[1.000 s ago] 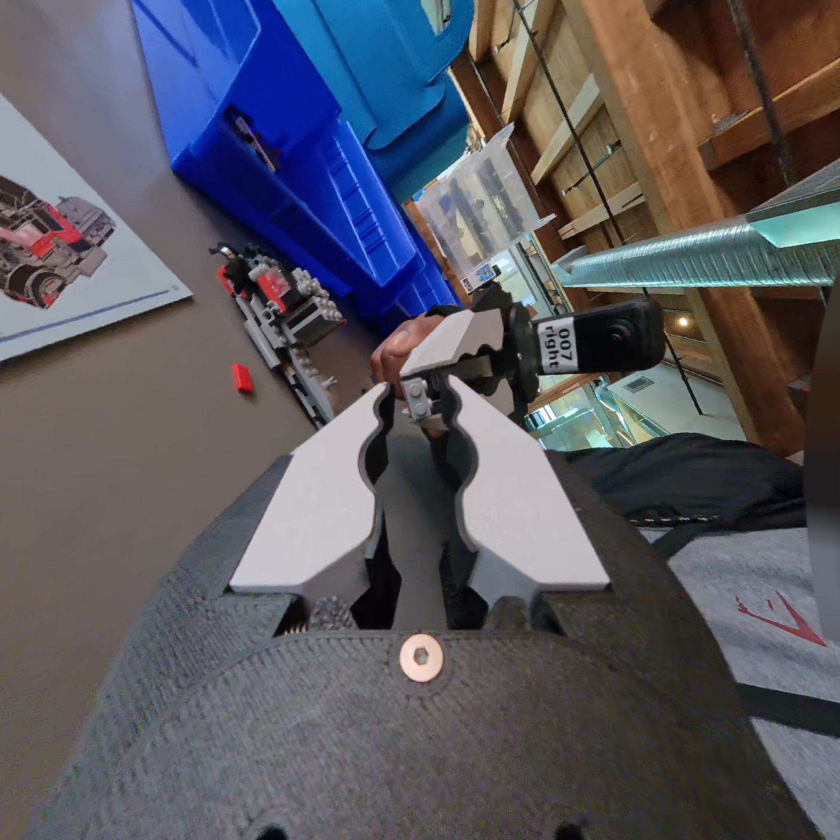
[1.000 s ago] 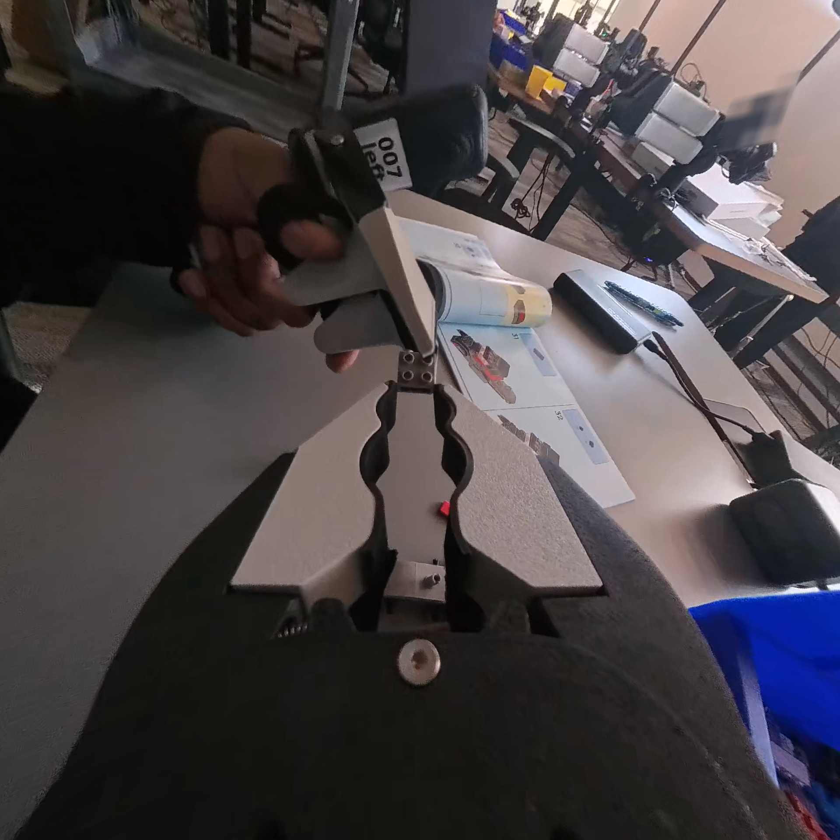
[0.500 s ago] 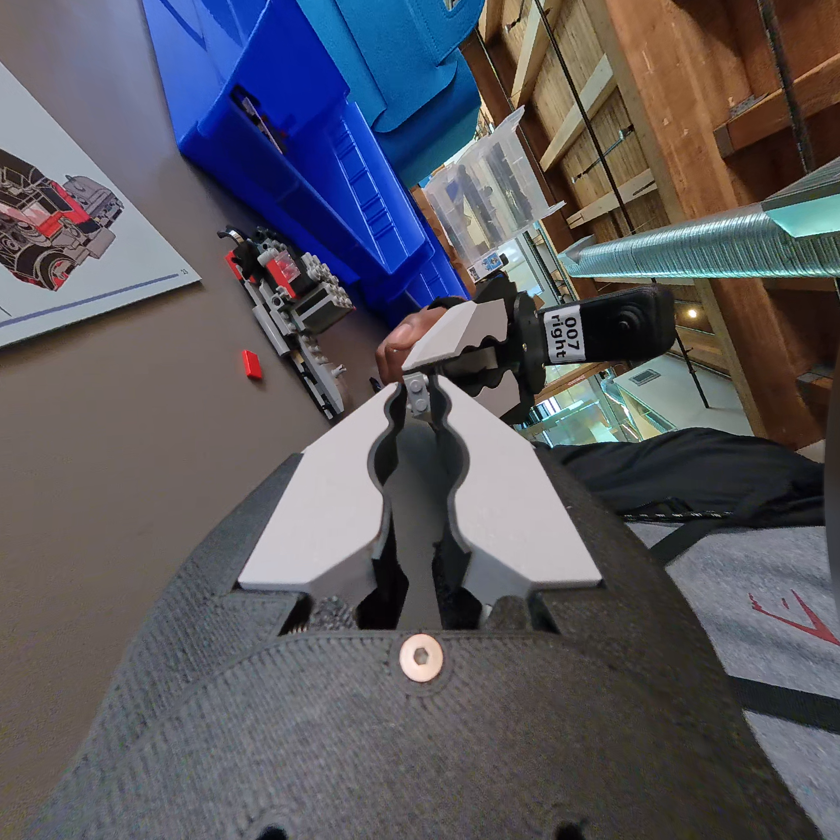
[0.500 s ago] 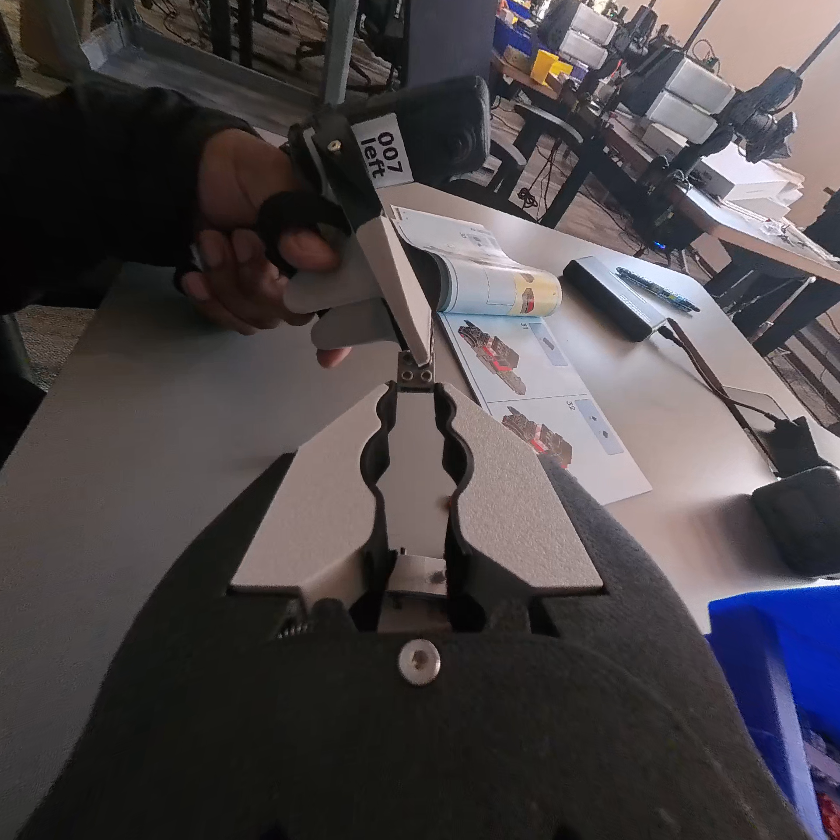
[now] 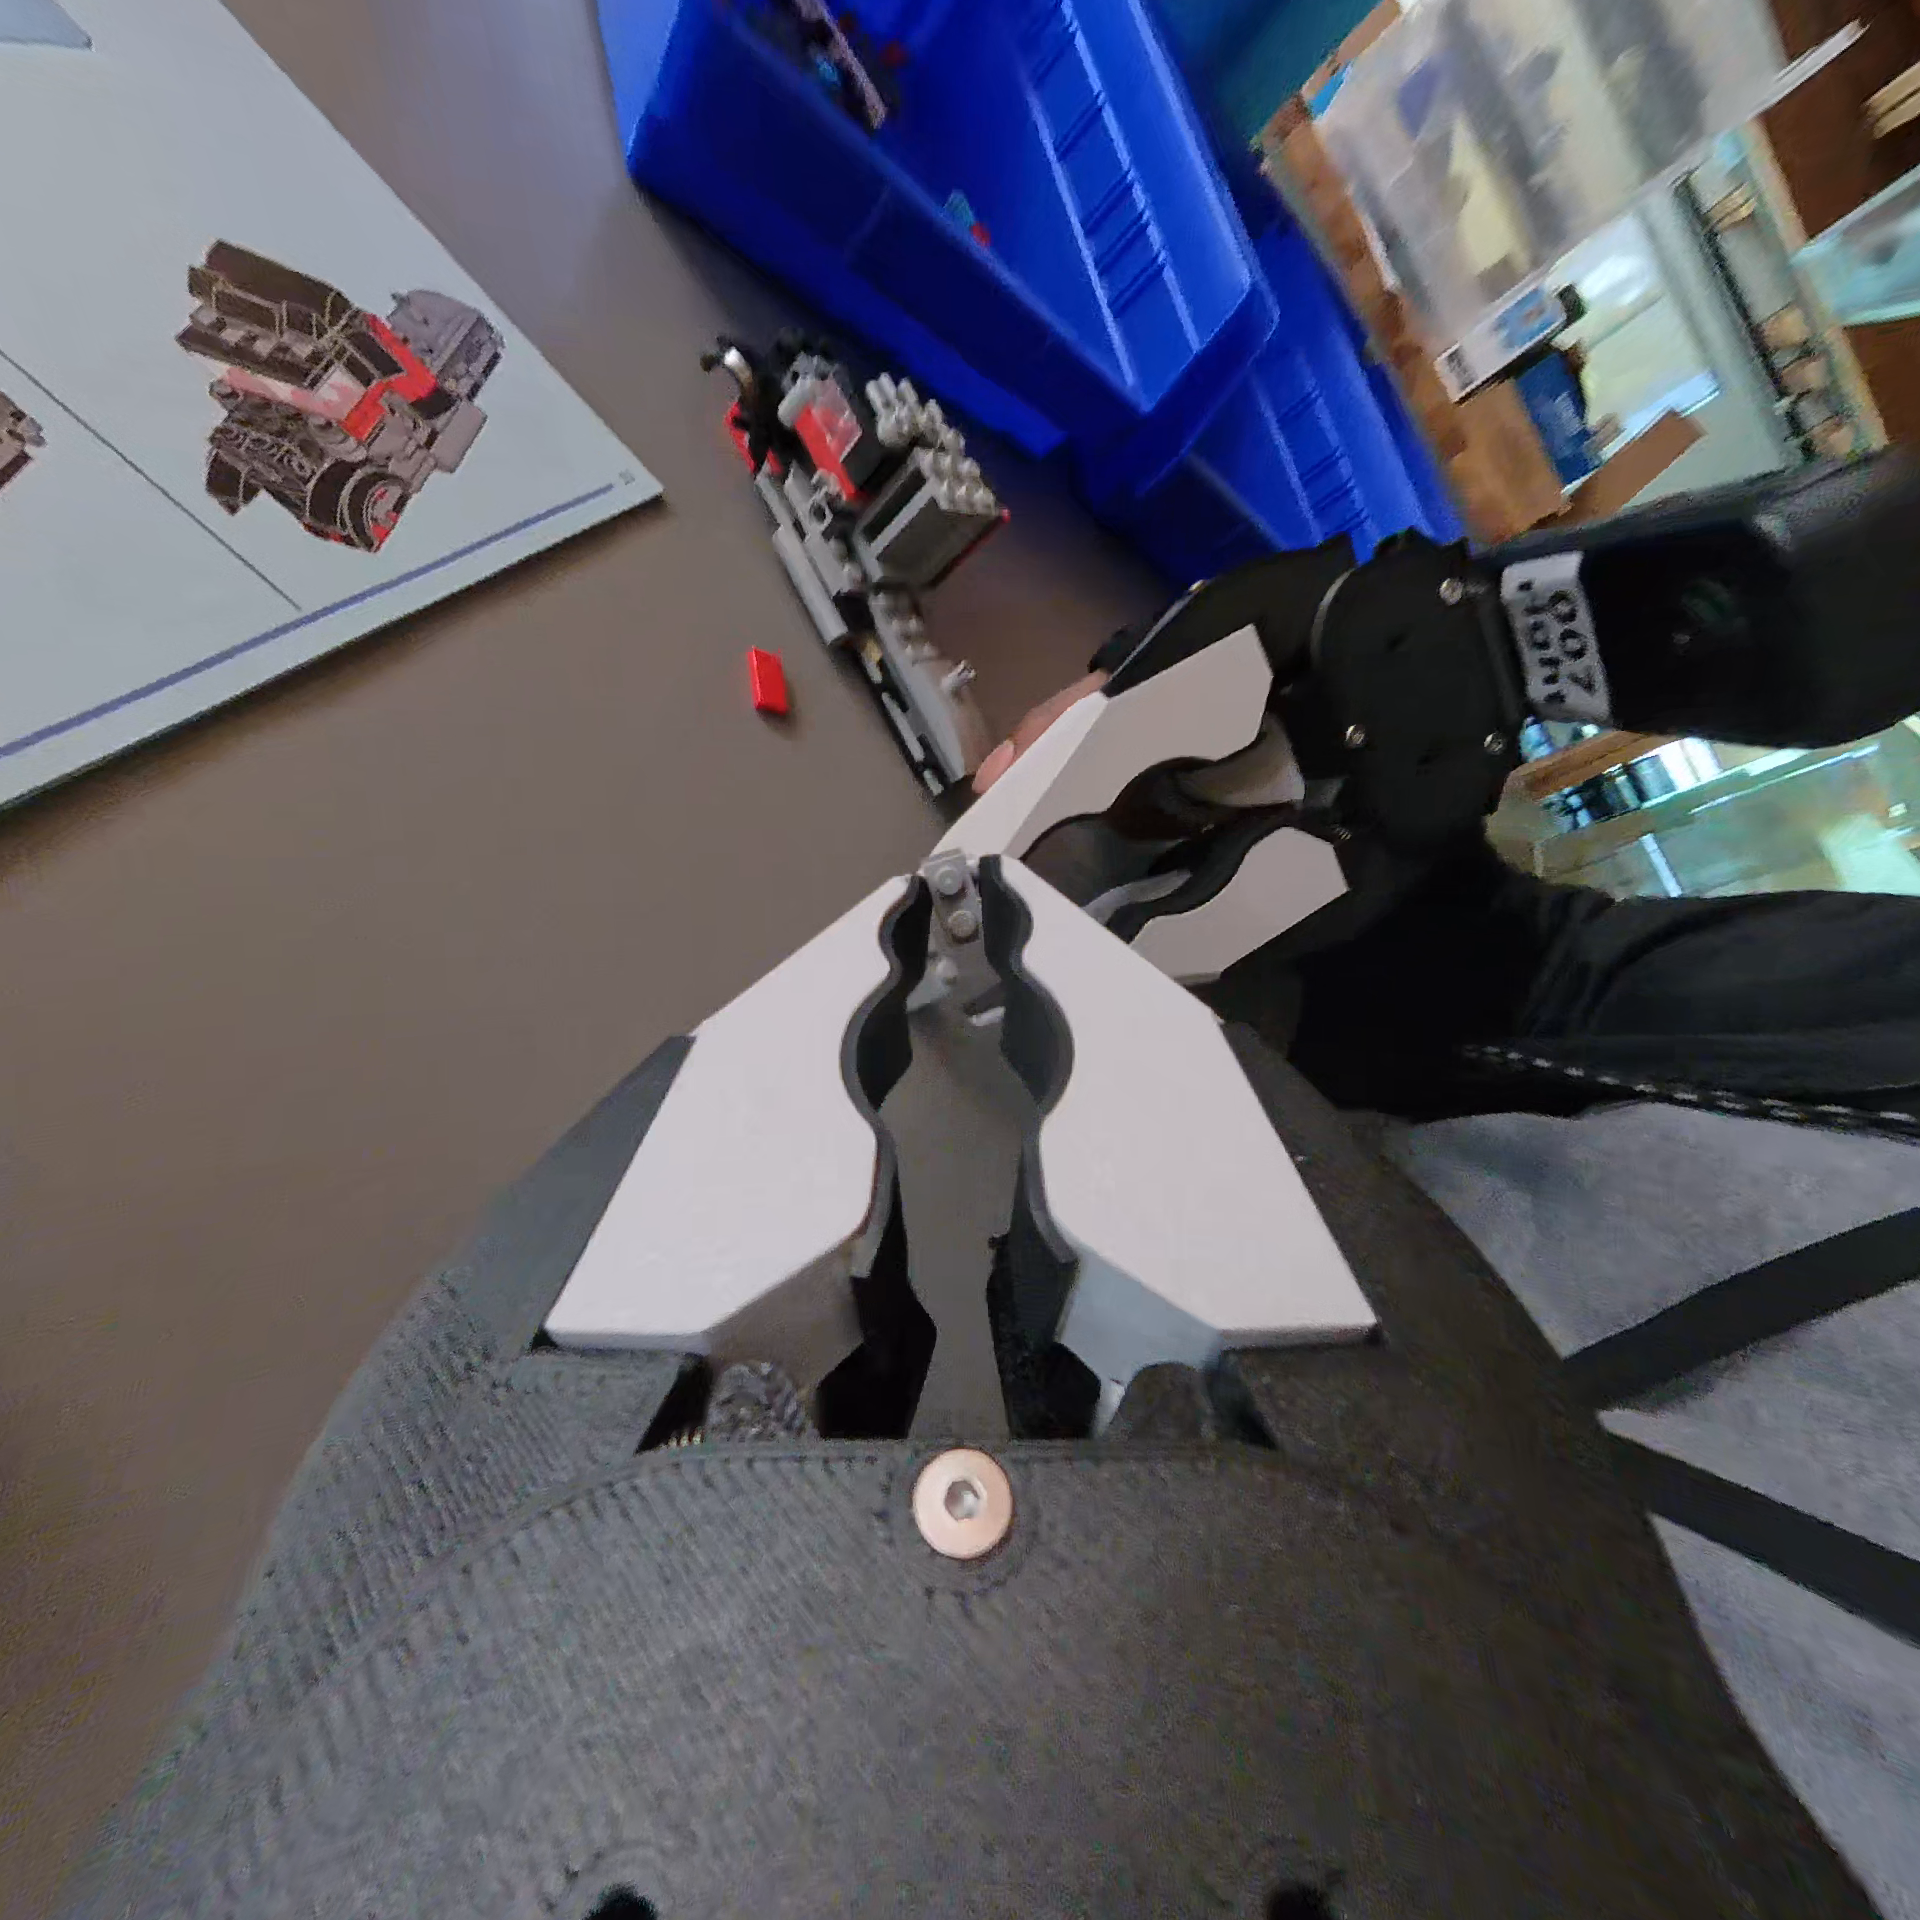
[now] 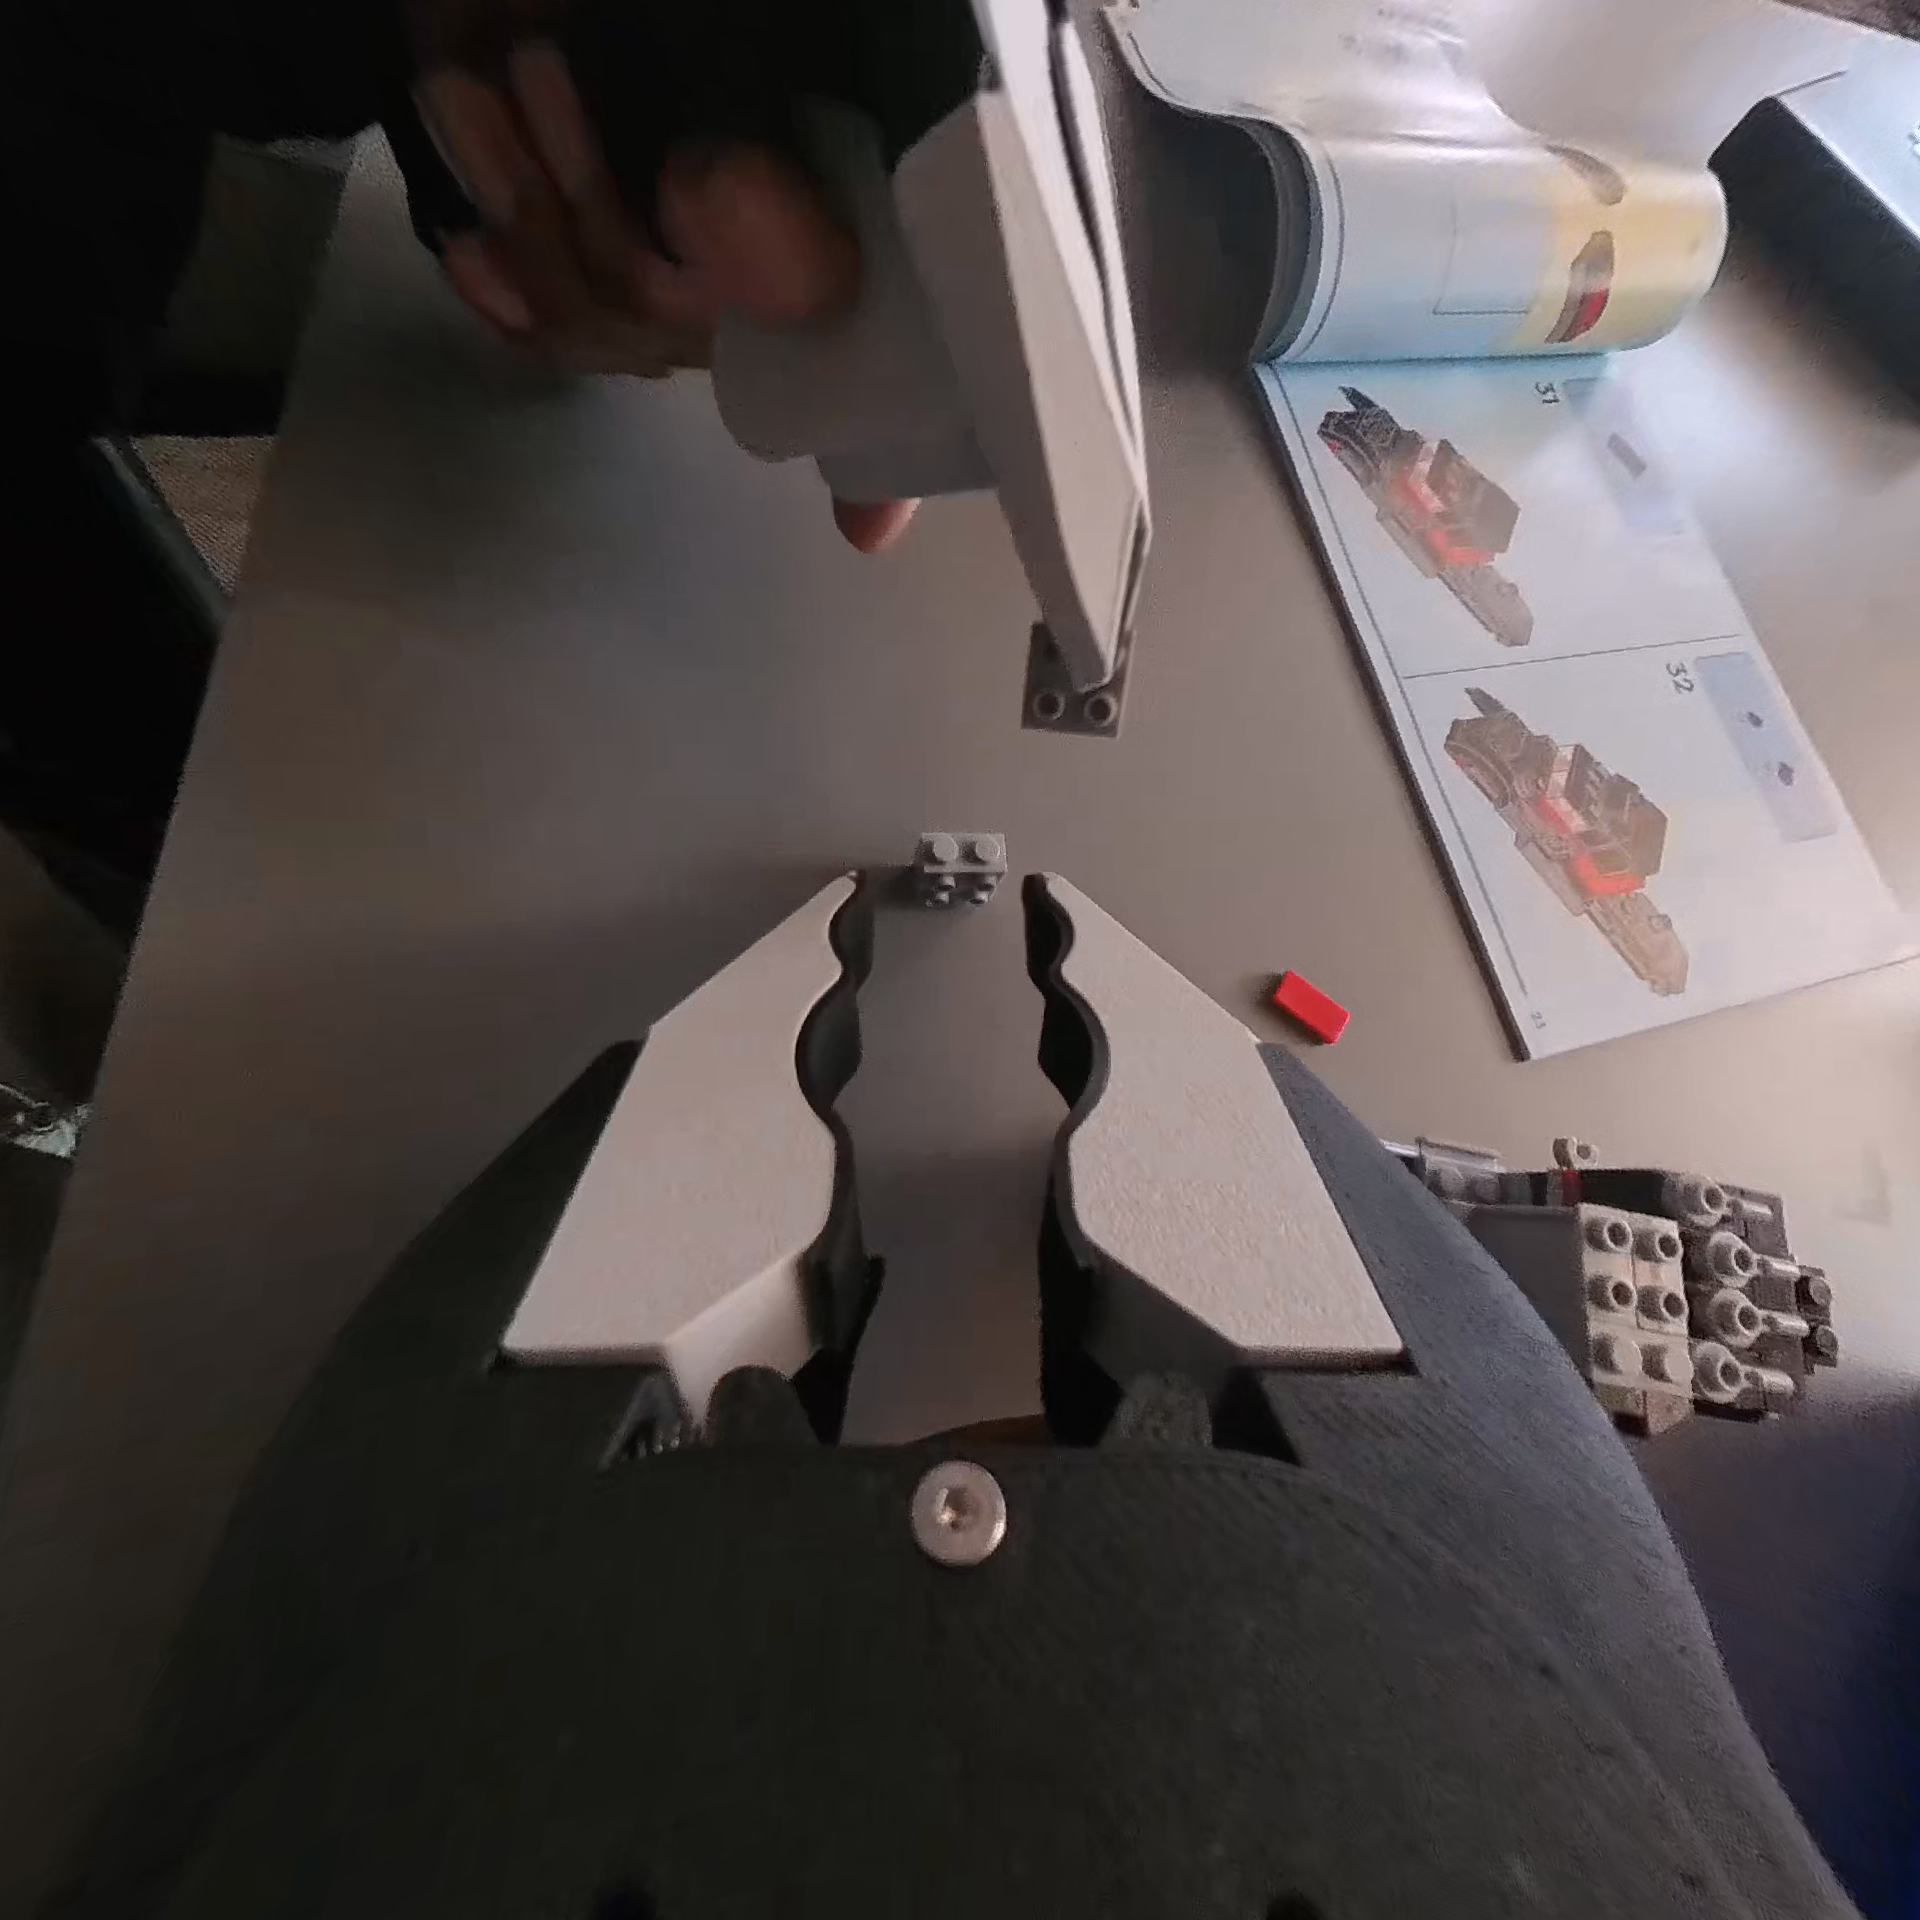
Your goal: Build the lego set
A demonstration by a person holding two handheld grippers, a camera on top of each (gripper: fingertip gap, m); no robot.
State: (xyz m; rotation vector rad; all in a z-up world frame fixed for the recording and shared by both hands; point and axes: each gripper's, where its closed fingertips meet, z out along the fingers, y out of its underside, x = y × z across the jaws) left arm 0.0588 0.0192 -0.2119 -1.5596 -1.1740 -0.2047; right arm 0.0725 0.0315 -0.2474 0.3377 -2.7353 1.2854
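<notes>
Left gripper [image 5: 954, 883] has its jaws pinched tight on a small grey plate [image 6: 1072, 694]. Below it a tiny grey brick [image 6: 961, 871] sits on the table [image 6: 520, 727], just off the right gripper [image 6: 940, 883], jaws spread. Further right: red tile [image 6: 1309, 1005], manual [image 6: 1621, 727], half-built truck [image 6: 1662, 1299].

The left gripper [image 5: 954, 881] has its fingers [image 5: 1122, 1101] squeezed close together, pinching a small grey piece [image 5: 956, 920]. The right gripper [image 6: 940, 883] has its fingers [image 6: 727, 1101] spread apart with nothing between them. A hand [image 6: 665, 229] grips the left gripper's handle.
</notes>
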